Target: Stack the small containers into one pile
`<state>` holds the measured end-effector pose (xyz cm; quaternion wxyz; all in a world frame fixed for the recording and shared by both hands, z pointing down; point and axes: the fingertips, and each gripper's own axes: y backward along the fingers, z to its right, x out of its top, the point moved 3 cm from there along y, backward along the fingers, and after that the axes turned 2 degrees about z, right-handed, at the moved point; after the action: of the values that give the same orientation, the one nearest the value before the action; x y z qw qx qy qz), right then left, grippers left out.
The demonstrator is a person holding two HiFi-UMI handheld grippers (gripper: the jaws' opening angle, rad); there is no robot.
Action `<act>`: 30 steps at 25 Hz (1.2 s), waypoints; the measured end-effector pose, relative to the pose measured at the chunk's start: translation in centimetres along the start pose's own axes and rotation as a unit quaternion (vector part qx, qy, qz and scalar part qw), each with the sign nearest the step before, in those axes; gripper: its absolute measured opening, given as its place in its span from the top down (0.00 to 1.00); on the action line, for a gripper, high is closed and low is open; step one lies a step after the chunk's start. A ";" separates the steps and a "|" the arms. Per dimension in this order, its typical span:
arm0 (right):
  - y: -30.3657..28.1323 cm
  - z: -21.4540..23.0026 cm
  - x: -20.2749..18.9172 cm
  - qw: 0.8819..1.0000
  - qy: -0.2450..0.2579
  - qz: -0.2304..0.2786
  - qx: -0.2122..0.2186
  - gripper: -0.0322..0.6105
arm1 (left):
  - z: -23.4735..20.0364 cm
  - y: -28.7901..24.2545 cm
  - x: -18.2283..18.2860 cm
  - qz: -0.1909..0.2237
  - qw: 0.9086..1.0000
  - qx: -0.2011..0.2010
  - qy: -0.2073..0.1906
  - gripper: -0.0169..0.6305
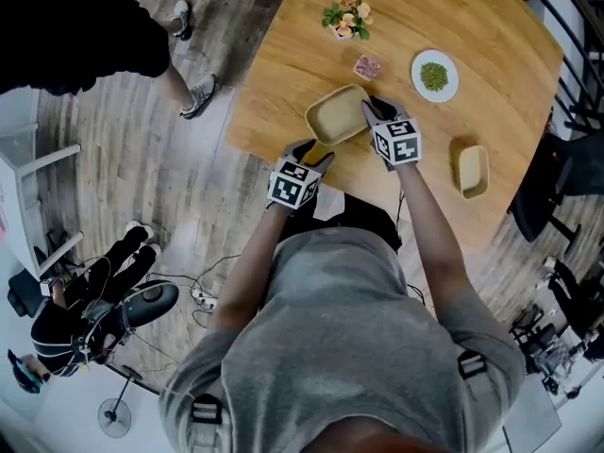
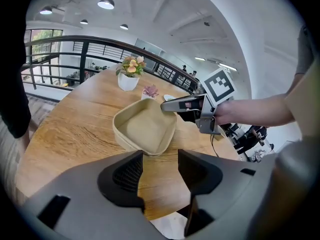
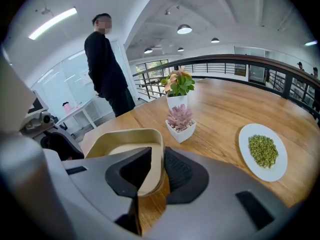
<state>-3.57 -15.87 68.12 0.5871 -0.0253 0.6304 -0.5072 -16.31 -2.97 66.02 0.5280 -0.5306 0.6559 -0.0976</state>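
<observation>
A square beige container (image 1: 338, 114) (image 2: 145, 126) (image 3: 125, 144) stands on the round wooden table (image 1: 283, 74) near its front edge. My right gripper (image 1: 371, 109) (image 3: 157, 166) straddles its right wall, one jaw inside and one outside. The outer pad lies against the wall, a gap shows at the inner one, so it is open. My left gripper (image 1: 316, 154) (image 2: 160, 171) hovers just short of the container's near corner, open and holding nothing. A second, smaller beige container (image 1: 472, 171) sits apart at the table's right.
A white plate of green bits (image 1: 434, 75) (image 3: 262, 151), a small pink succulent pot (image 1: 367, 66) (image 3: 180, 124) and a flower pot (image 1: 346, 17) (image 2: 128, 74) stand beyond the container. A person in black (image 1: 85, 36) (image 3: 107, 79) stands off the table's left. A railing runs behind.
</observation>
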 end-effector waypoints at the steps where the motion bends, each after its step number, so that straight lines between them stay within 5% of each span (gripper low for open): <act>1: 0.2 -0.1 0.0 1.000 0.003 0.001 -0.003 0.81 | 0.0 0.2 0.0 0.001 1.000 -0.001 -0.002 0.62; 12: 5.6 0.2 -0.8 0.994 -0.033 0.052 -0.087 0.80 | 0.1 3.5 -0.5 0.008 0.999 -0.016 -0.035 0.62; 30: 18.7 -2.4 -12.0 0.965 -0.143 0.083 -0.205 0.81 | 4.1 6.3 0.6 0.028 0.989 -0.064 -0.134 0.62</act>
<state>8.84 2.20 63.72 0.6936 -0.1649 0.6303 -0.3074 -16.69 0.95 59.59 0.5786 -0.5533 0.5985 0.0313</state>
